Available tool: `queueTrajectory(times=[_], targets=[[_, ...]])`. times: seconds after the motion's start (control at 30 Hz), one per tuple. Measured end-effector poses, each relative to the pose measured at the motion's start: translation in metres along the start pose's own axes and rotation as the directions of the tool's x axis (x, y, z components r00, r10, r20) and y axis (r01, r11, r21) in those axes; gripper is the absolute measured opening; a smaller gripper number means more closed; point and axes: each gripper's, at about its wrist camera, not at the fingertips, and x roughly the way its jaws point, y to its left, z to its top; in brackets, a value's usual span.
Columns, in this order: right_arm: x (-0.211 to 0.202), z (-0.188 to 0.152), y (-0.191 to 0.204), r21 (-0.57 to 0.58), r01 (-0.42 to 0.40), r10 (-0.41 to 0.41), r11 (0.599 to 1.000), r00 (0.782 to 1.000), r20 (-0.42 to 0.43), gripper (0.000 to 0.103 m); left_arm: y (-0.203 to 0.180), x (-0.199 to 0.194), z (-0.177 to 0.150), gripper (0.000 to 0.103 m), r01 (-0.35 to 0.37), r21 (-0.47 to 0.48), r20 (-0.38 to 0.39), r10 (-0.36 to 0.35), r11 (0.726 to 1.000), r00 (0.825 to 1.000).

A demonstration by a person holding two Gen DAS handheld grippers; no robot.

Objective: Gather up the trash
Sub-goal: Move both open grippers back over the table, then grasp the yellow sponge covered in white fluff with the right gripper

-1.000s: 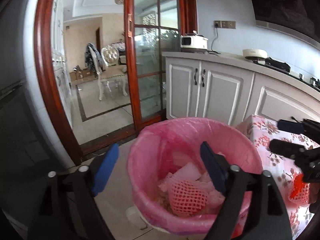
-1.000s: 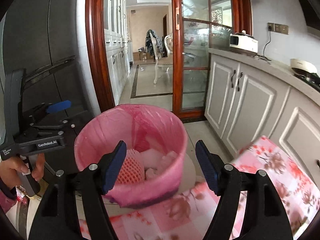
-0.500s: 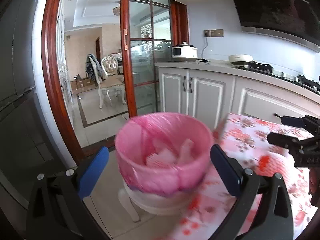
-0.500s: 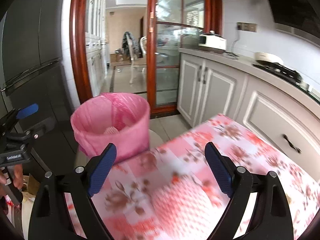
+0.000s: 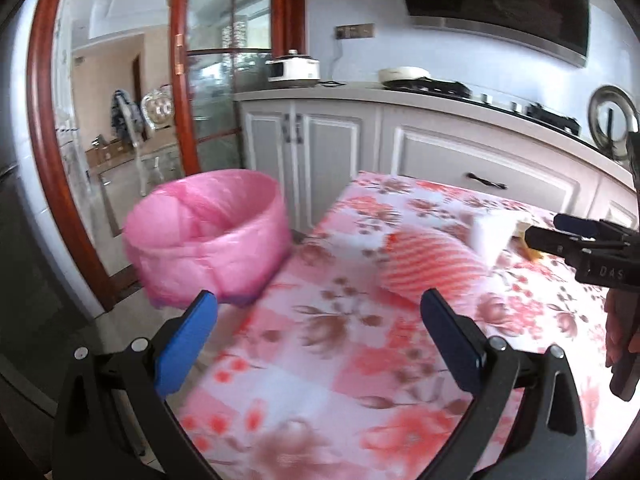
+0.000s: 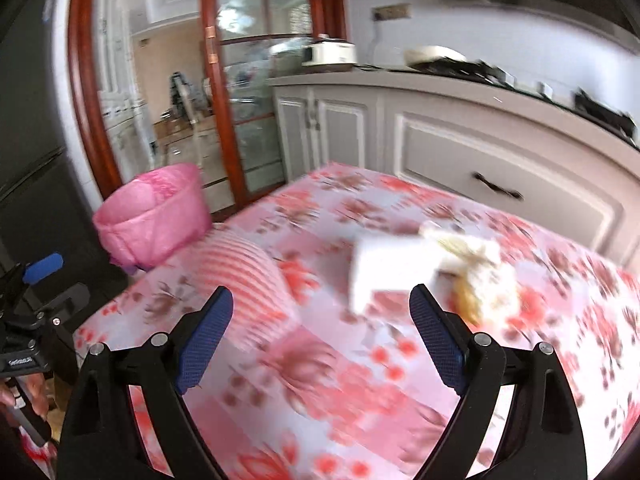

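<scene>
Trash lies on the desk (image 6: 360, 400), which is covered with a pink floral cloth: a red-and-white striped foam net (image 6: 244, 280), a white piece of paper or card (image 6: 384, 272) and, touching its right side, a crumpled yellowish-white scrap (image 6: 480, 276) whose make-up is too blurred to tell. In the left wrist view the same net (image 5: 432, 264) sits just ahead of the left tool (image 5: 316, 320), with the white piece (image 5: 492, 232) beyond it. Both tools have their blue pads spread wide with nothing between them; the left tool hangs over the near part of the cloth, and the right tool (image 6: 320, 320) hangs over the desk with the net just beyond its left pad and the white piece just beyond its right pad. A bin lined with a pink bag (image 5: 208, 240) stands off the desk's far left corner, near a red wooden door frame (image 5: 48, 184). White cabinets (image 5: 460, 156) run behind the desk. At the right edge of the left wrist view a hand (image 5: 620, 332) grips the other tool's handle.
</scene>
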Motion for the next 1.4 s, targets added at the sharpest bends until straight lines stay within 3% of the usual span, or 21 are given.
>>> queueTrajectory(times=[0.33, 0.77, 1.17, 1.4], targets=[[-0.018, -0.036, -0.071, 0.124, 0.108, -0.106, 0.986, 0.994, -0.02, 0.085, -0.079, 0.014, -0.006, 0.098, 0.111, 0.091, -0.038, -0.108, 0.99, 0.993], [-0.018, -0.06, -0.107, 0.204, 0.21, -0.203, 0.956, 0.978, -0.056, 0.085, -0.173, 0.055, -0.013, 0.098, 0.206, 0.223, -0.069, -0.195, 0.953, 0.978], [-0.012, -0.066, -0.12, 0.232, 0.269, -0.254, 0.935, 0.963, -0.094, 0.085, -0.179, 0.099, -0.018, 0.098, 0.194, 0.197, -0.168, -0.161, 0.961, 0.972], [-0.005, -0.059, -0.119, 0.229, 0.266, -0.252, 0.936, 0.964, -0.089, 0.085, -0.169, 0.101, -0.016, 0.098, 0.17, 0.153, -0.17, -0.143, 0.974, 0.975]])
